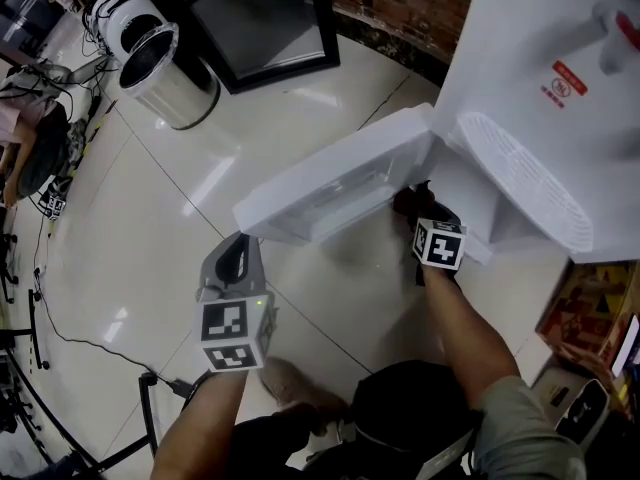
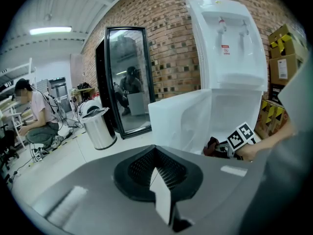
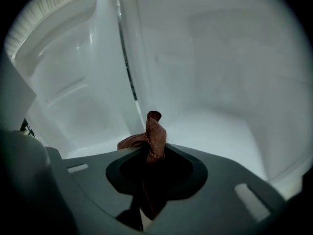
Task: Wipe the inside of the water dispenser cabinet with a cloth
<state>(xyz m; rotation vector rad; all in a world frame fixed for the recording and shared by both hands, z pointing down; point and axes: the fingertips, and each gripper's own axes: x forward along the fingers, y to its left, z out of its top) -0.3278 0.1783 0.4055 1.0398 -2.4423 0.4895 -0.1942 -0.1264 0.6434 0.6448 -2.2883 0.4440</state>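
**Cloth at the cabinet mouth, right gripper clamped on it**

Head view: We find the white water dispenser (image 1: 545,78) at the right. Its lower cabinet door (image 1: 330,183) is swung open over the tiled floor (image 1: 150,228). The right gripper (image 1: 418,206) reaches into the cabinet opening, just beside the hinge edge of the door, with a dark cloth (image 1: 406,200) at its tip. The left gripper (image 1: 238,253) hangs near the door's outer corner. A steel bin (image 1: 160,73) stands well apart at the upper left.

Left gripper view: We see this tool's jaws pressed together with nothing between them. Ahead are the inner face of the open door and the dispenser above it. The right gripper shows at the cabinet threshold with the reddish-brown cloth bunched at its front. A black-framed mirror (image 2: 126,80) leans on the brick wall (image 2: 171,48) with the bin just beside it. A person (image 2: 34,116) sits at the far left, and cardboard boxes (image 2: 283,58) are stacked at the right.

Right gripper view: We record the jaws clenched on the cloth, with a twisted fold standing up from between them. The tool points into the white cabinet interior (image 3: 220,82), and the door's moulded inner face is at the left. We cannot tell whether the cloth touches the cabinet's surface.
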